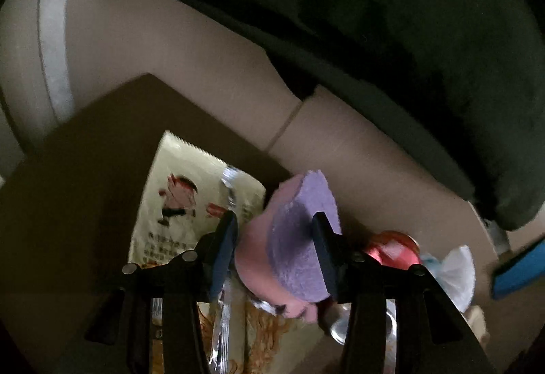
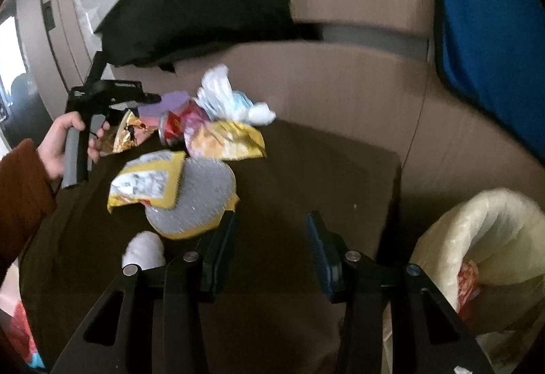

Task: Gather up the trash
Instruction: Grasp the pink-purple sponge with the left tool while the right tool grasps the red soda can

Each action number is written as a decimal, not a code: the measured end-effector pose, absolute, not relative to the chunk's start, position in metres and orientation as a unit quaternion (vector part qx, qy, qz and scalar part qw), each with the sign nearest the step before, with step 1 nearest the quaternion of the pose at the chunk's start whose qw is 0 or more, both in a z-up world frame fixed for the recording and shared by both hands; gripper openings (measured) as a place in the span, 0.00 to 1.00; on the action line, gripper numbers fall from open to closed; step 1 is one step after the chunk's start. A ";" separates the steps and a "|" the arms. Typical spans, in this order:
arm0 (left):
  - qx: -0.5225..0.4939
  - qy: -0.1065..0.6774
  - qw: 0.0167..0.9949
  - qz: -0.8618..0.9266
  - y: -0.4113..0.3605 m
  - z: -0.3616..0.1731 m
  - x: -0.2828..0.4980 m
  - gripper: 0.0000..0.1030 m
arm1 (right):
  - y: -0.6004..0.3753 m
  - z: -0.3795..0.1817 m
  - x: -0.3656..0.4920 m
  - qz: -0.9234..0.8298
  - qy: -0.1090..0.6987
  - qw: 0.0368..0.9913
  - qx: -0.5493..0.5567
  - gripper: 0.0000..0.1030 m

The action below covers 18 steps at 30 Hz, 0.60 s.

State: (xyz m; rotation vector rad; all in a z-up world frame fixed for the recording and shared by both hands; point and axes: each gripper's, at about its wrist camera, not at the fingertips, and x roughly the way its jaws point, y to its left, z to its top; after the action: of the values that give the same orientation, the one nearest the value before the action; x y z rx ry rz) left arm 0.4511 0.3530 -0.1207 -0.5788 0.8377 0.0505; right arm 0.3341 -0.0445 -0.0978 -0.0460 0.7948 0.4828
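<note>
Collecting is barely underway: the left gripper [image 1: 274, 231] is clamping a purple-and-pink sponge-like piece [image 1: 299, 237], the right gripper [image 2: 269, 220] is hanging apart and empty, wrappers [image 2: 224, 139] are lying across the dark table [image 2: 323, 169], and one scrap is sitting in the lined bin [image 2: 442, 237] at near right.

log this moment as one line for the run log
left gripper: shut on purple-pink sponge | right gripper: open, empty, above table | lined bin: right of table

the right gripper [image 2: 269, 231] fills the lower centre, its jaws apart over a dark brown table [image 2: 306, 169] with nothing between them. trash lies at centre left: yellow wrappers [image 2: 228, 139], a red can [image 2: 177, 127], white crumpled tissue [image 2: 231, 98]. at left, a hand [image 2: 64, 145] holds the left gripper [image 2: 112, 94]. a lined bin [image 2: 483, 237] sits lower right.
</note>
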 end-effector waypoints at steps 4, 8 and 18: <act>-0.254 0.431 0.866 -0.020 0.325 -0.128 0.443 0.47 | -0.044 -0.109 0.341 0.235 0.396 0.887 -0.020 0.40; -0.240 0.430 0.869 -0.033 0.304 -0.127 0.427 0.39 | -0.029 -0.115 0.342 0.257 0.404 0.878 -0.021 0.40; -0.211 0.416 0.883 -0.047 0.279 -0.094 0.329 0.30 | 0.013 -0.101 0.328 0.321 0.384 0.864 -0.047 0.44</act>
State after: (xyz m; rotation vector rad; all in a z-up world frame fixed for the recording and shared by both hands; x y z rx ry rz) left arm 0.3286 0.2792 -0.0937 -0.4386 0.8657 -0.0984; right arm 0.3285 0.0128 -0.1013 -0.0991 0.8046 0.6736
